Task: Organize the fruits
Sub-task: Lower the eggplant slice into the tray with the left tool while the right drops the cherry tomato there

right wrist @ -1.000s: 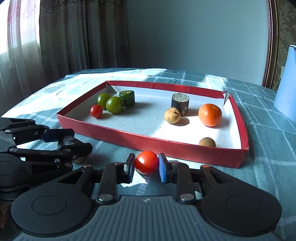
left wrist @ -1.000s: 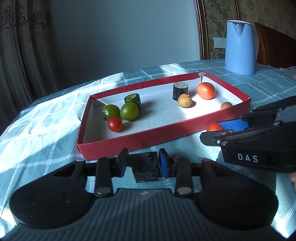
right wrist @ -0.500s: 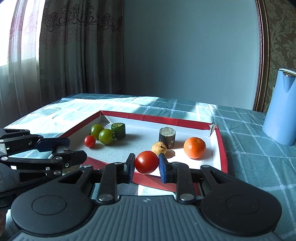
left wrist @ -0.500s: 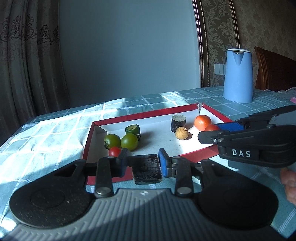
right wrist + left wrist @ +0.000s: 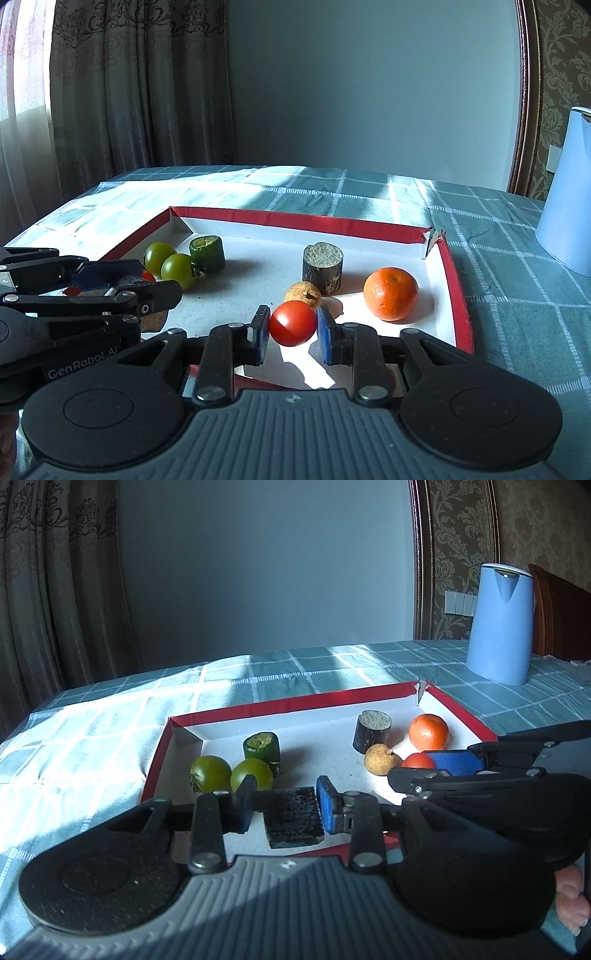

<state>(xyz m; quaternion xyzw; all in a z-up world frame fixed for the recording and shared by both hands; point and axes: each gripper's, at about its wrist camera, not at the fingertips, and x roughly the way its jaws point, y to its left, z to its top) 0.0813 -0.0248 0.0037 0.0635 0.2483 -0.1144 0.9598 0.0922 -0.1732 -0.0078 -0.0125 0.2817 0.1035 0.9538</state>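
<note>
While you hold both tools over the near side of the red tray [image 5: 460, 295], your right tool [image 5: 291, 328] is clamped on a red tomato [image 5: 293, 322], pads tight on both sides, w/ the fruit hanging above the tray's white floor, just in front of the small tan fruit [image 5: 303, 291]. Your left tool [image 5: 283, 806] is closed narrow on a dark rectangular chunk [image 5: 293, 821], rough black surface; can't tell what fruit it is. In the left wrist view the chunk sits above the tray's near edge.

Inside the tray, left group: two green tomatoes [image 5: 226, 777] touching each other, a cut green cylinder piece [image 5: 261, 746] just behind them, and a small red tomato [image 5: 148, 276] mostly hidden behind your left tool in the right wrist view. Right group: a dark cylinder piece [image 5: 322, 267] upright w/ pale cut top, the tan fruit touching or nearly touching its base, and an orange [image 5: 390, 293] near the right wall, apart from the rest.

Tray rests on the counter [image 5: 92, 738], covered w/ a teal checked cloth, sun patches across it. A blue kettle [image 5: 500, 622] stands on the counter beyond the tray's far right corner, which is torn open. Your fingers [image 5: 570, 904] show at the lower right edge of the left wrist view.
</note>
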